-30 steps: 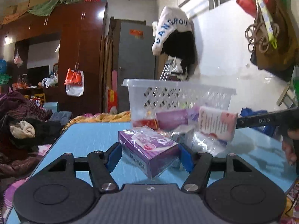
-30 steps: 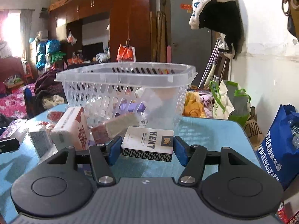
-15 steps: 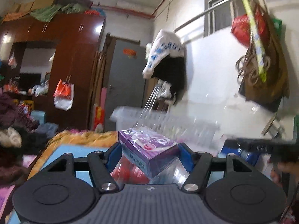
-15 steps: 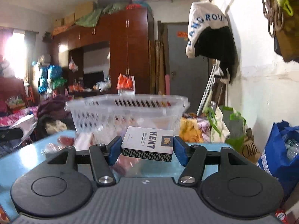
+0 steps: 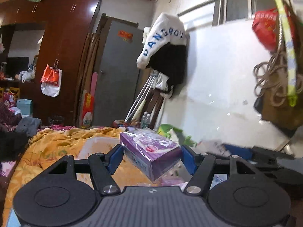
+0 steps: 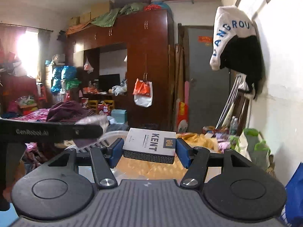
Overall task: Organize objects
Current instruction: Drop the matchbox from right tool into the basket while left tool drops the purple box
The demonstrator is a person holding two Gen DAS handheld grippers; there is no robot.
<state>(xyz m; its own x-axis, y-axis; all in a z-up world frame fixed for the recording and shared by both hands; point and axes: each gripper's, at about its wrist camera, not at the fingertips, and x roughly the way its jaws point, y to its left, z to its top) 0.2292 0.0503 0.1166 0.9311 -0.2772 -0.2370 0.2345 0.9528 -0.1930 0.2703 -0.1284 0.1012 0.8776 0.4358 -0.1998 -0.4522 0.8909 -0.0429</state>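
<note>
My left gripper (image 5: 151, 160) is shut on a purple film-wrapped box (image 5: 151, 150), which sits tilted between the blue pads. It hangs in the air over the white plastic basket (image 5: 90, 145), whose rim shows just below the fingers. My right gripper (image 6: 149, 151) is shut on a white KENT cigarette box (image 6: 149, 141), held flat and also above the basket rim (image 6: 113, 134). The left gripper's black side and its blurred purple box show at the left of the right wrist view. The basket's contents are mostly hidden.
A yellow blanket (image 5: 56, 143) lies beyond the basket. A dark wardrobe (image 6: 147, 66) and grey door (image 6: 206, 79) stand at the back. Clothes (image 5: 164, 45) hang on the right wall, with a green bag (image 6: 251, 145) and a blue bag (image 6: 295, 189) below.
Both grippers have risen from the blue table with their boxes still held. The basket, earlier ahead at eye level, now sits below the fingers, and the table has dropped out of view.
</note>
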